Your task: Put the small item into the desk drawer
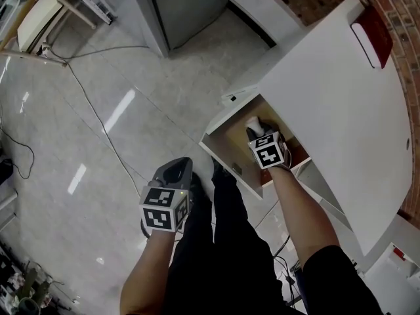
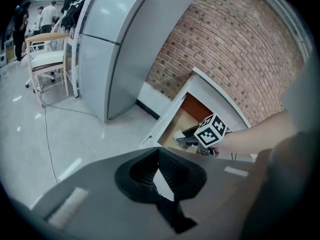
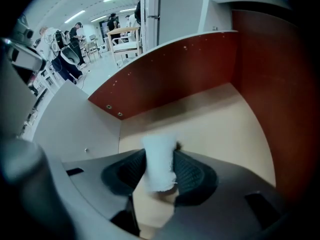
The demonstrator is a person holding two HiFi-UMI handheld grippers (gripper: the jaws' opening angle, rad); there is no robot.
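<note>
1. Floor (image 1: 98, 110): pale glossy tiles with ceiling lights reflected in them. A thin dark cable (image 1: 98, 120) trails across it.
2. Brick wall (image 2: 225, 49): red-brown brick, behind the desk.
3. Desk (image 1: 328, 97): plain white top. A dark red panel (image 1: 372, 35) with a white edge lies at its far end.
4. Grey two-door unit (image 2: 125, 44): tall, standing on the floor beside the desk.
5. Desk drawer (image 1: 226, 163): pulled open, with a white front, red-brown inner walls (image 3: 175, 74) and a tan bottom.
6. Wooden chair (image 2: 47, 59): pale seat, standing beyond the grey unit.
7. White box (image 1: 400, 258): at the lower right of the head view, with a red mark. Its print is too small to read.
8. Left hand-held gripper (image 1: 176, 168): held over the floor, clear of the drawer. In its own view (image 2: 158, 151) the pad tips meet, with nothing between them. Its cube (image 1: 163, 209) carries black-and-white square marker patterns.
9. Right hand-held gripper (image 1: 256, 128): pointed steeply down inside the open drawer. Its jaws stand fairly wide (image 3: 160, 156), and the pads press on both sides of the small item. Its marker cube (image 1: 267, 151) bears the same kind of patterns.
10. Small item (image 3: 159, 166): white, upright and rough-edged, gripped between the right pads above the drawer's tan bottom. In the head view it shows as a pale tip (image 1: 252, 119).
</note>
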